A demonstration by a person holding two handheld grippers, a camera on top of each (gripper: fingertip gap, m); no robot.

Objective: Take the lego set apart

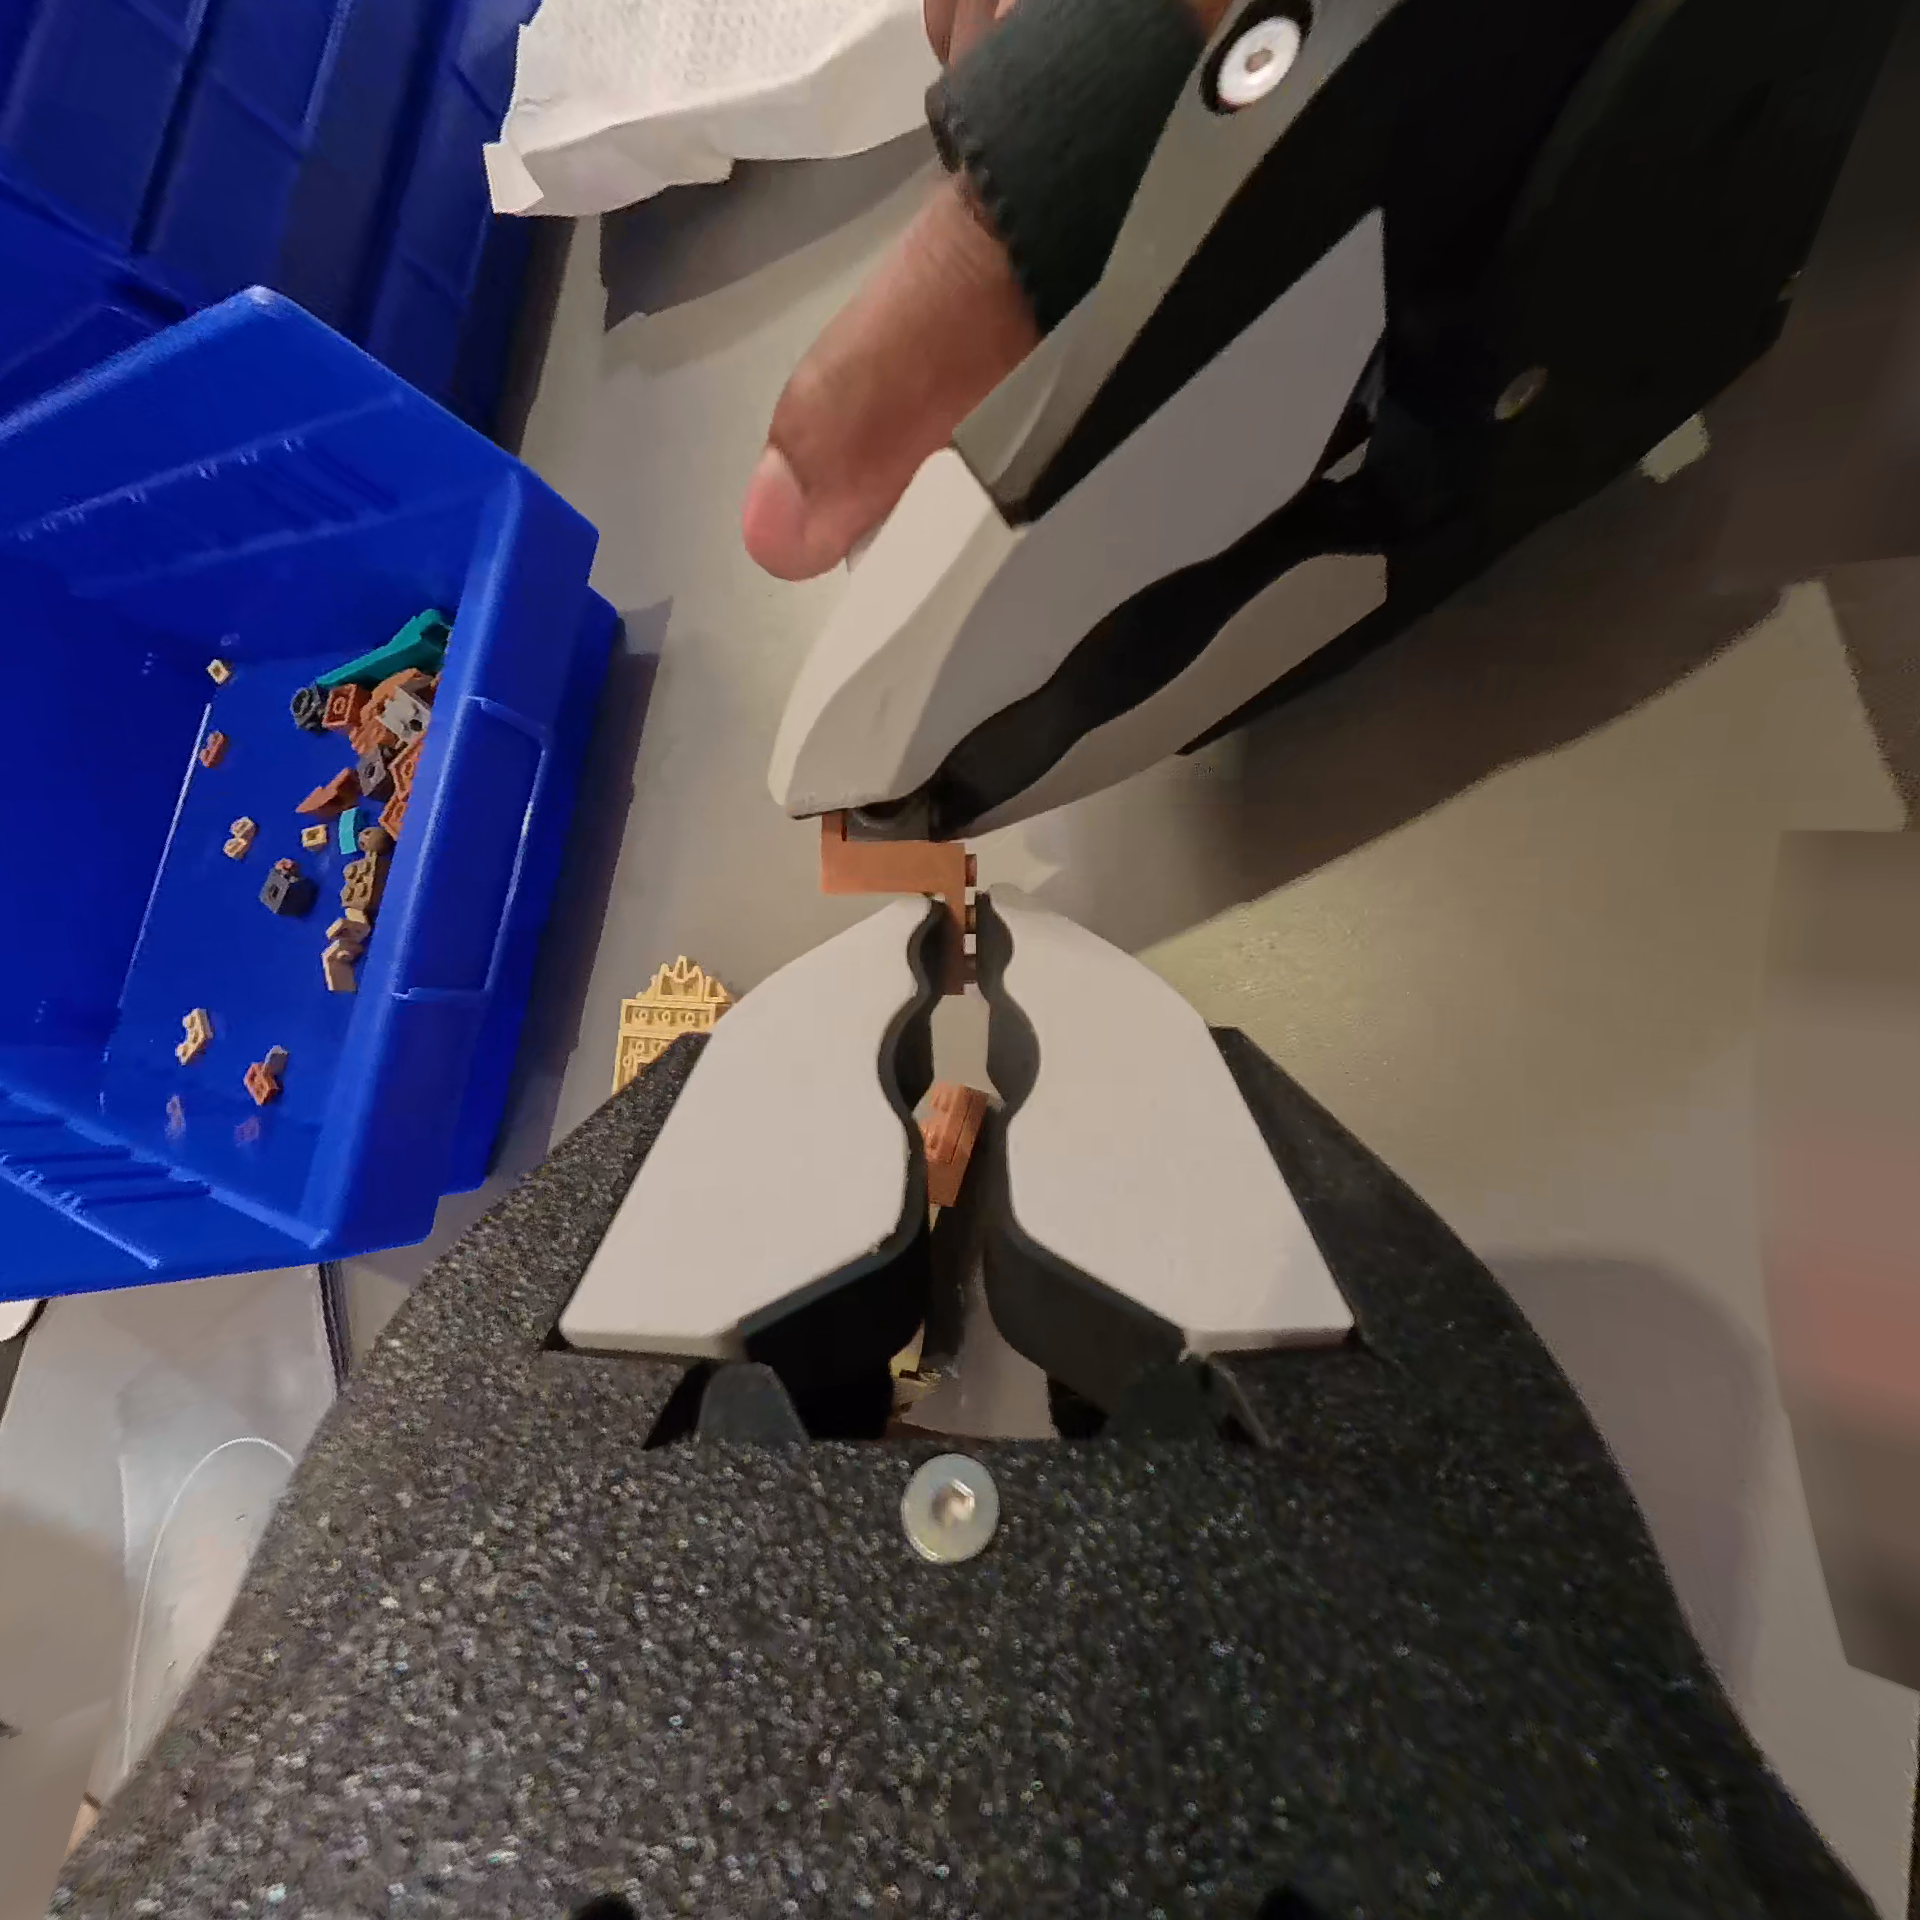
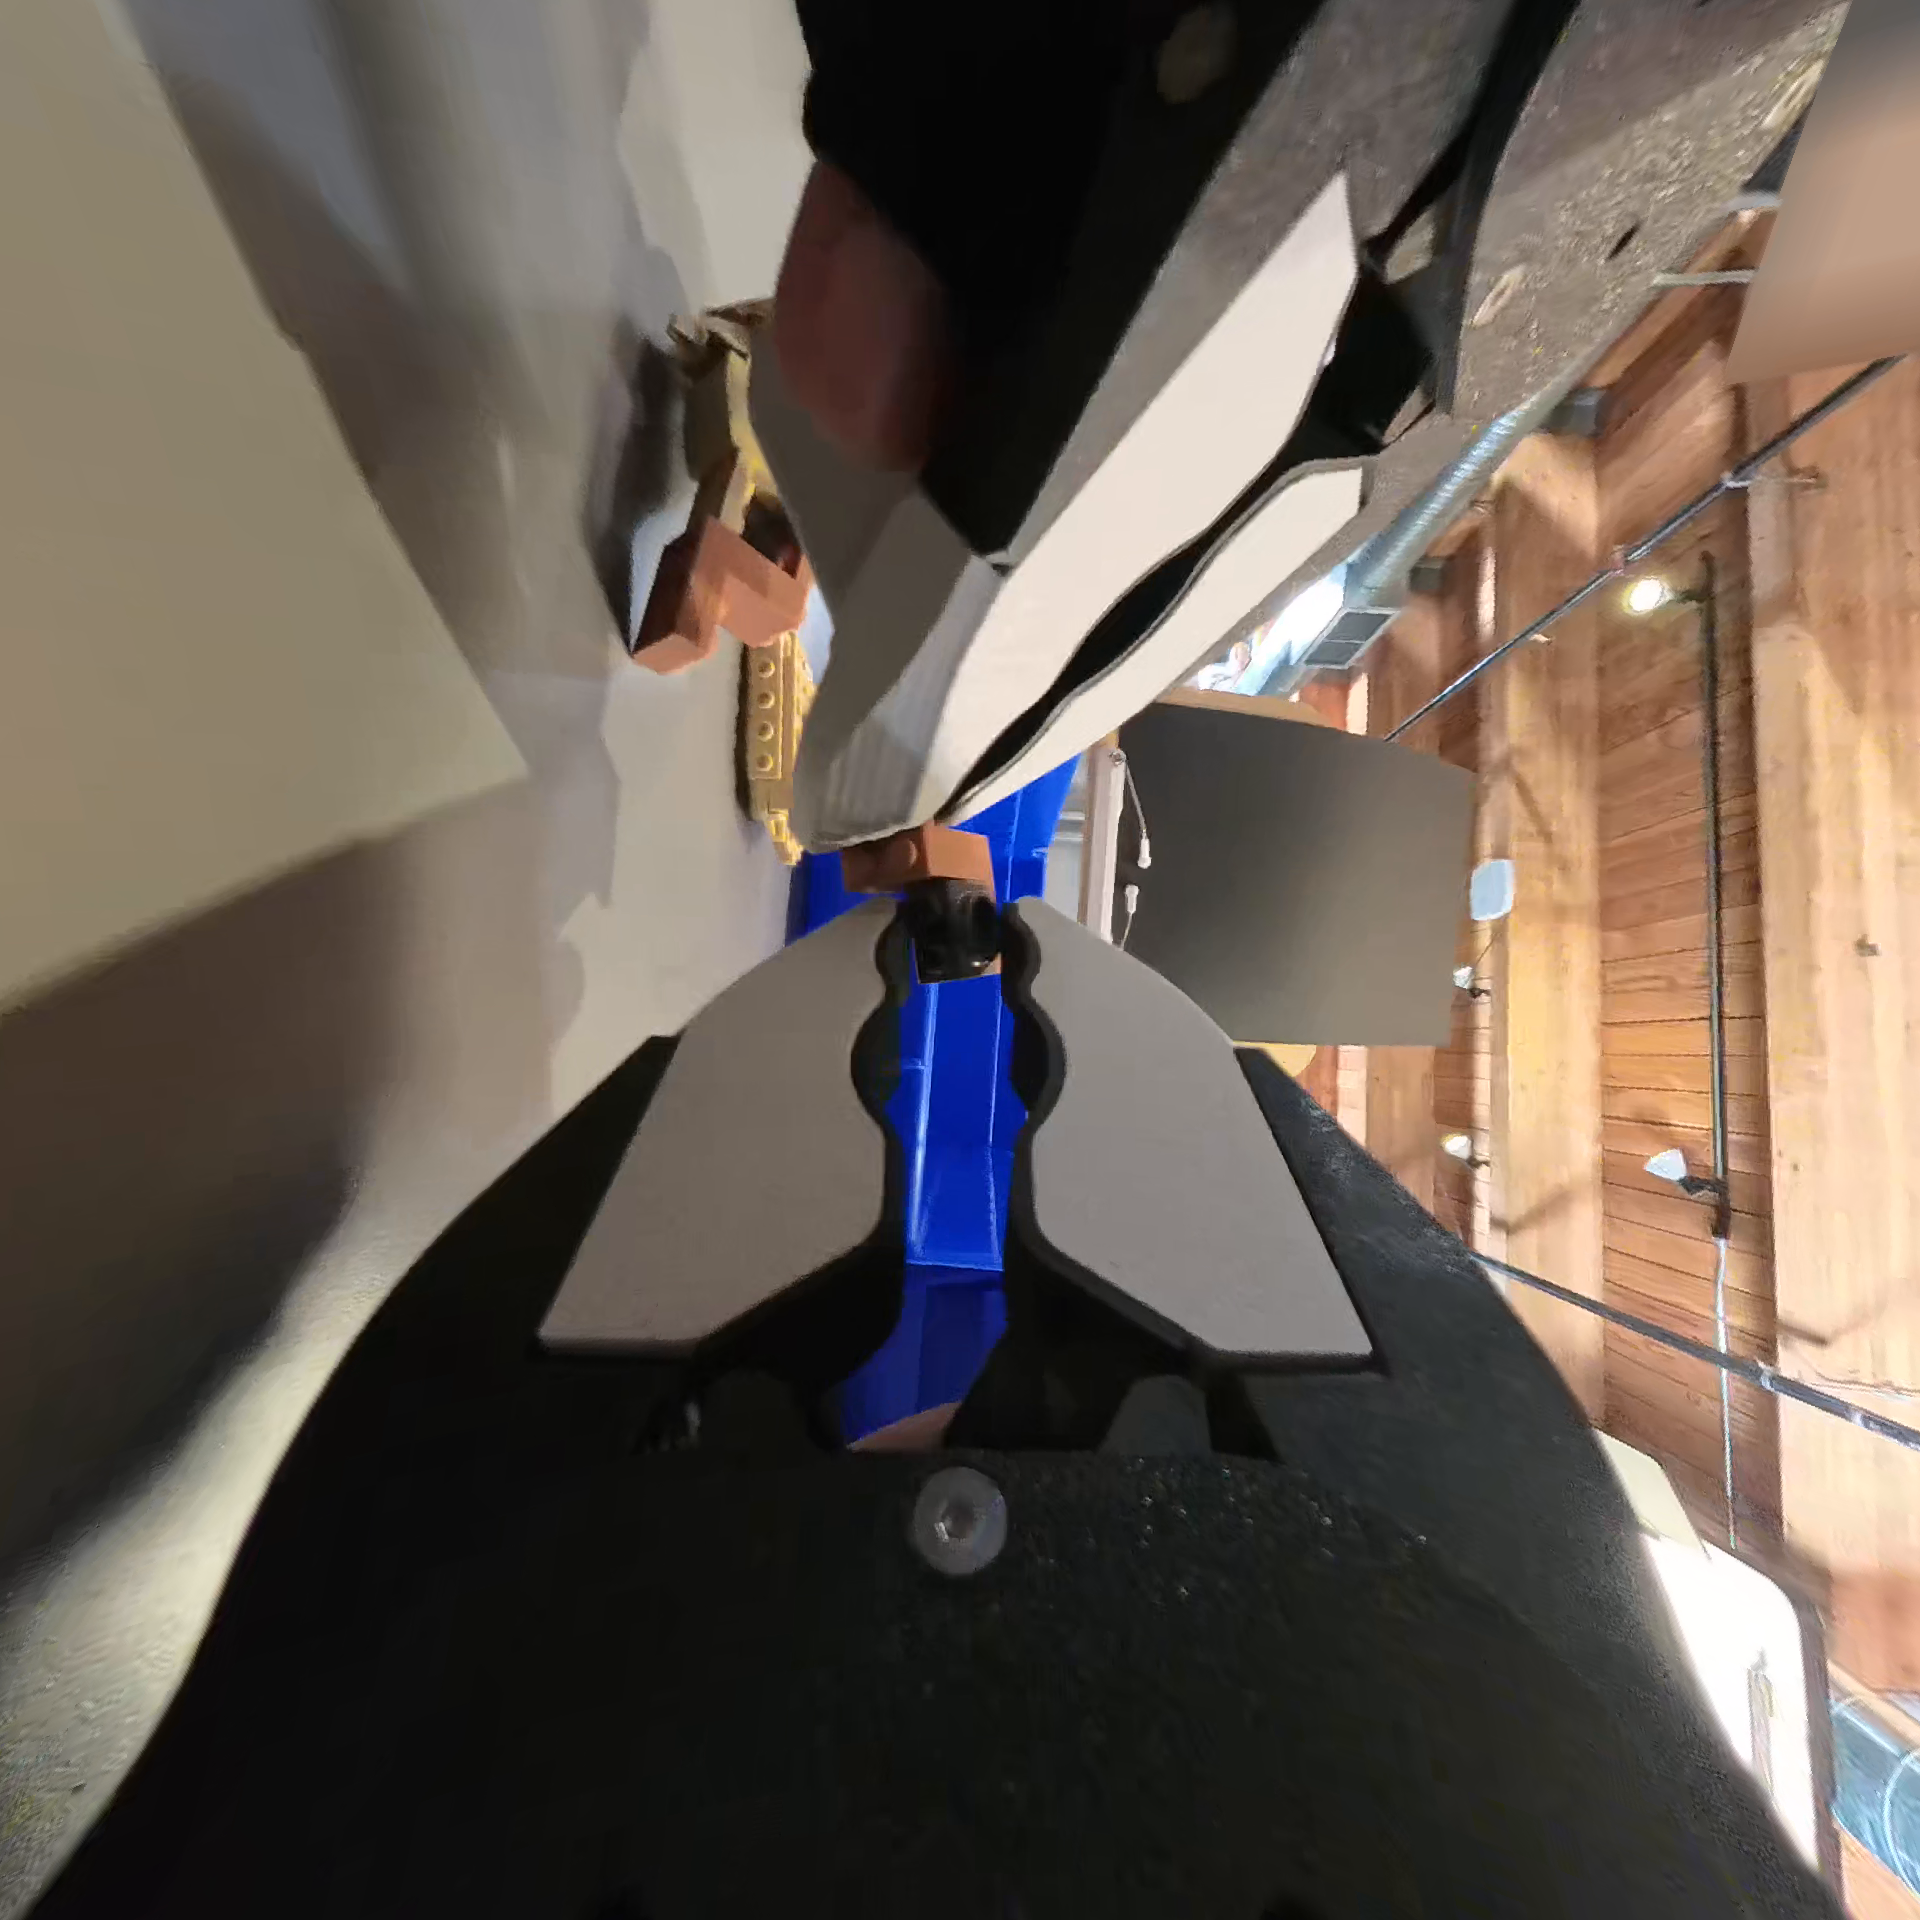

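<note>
Brick assembly (image 1: 902,868), small reddish-brown plastic toy pieces joined in an L, is held in the air between the two tools, above the grey tabletop (image 1: 1403,1039). Its thin studded plate end is pinched between the narrow tips of the left gripper (image 1: 964,935), pads pressed on both faces. A small dark grey-black block (image 2: 951,935) at the other end is clamped by the right gripper (image 2: 951,940), jaws narrow. The two parts are seen already touching; whether they are fully seated cannot be told. Another reddish-brown brick (image 1: 951,1138) lies on the table below the left fingers. A tan studded plate with a spiked edge (image 1: 665,1023) lies just beside, partly hidden. A blue plastic bin (image 1: 312,790) stands near, with many loose small bricks (image 1: 364,748) in it, so much seems unbuilt. White crumpled paper (image 1: 675,94) lies farther off.
</note>
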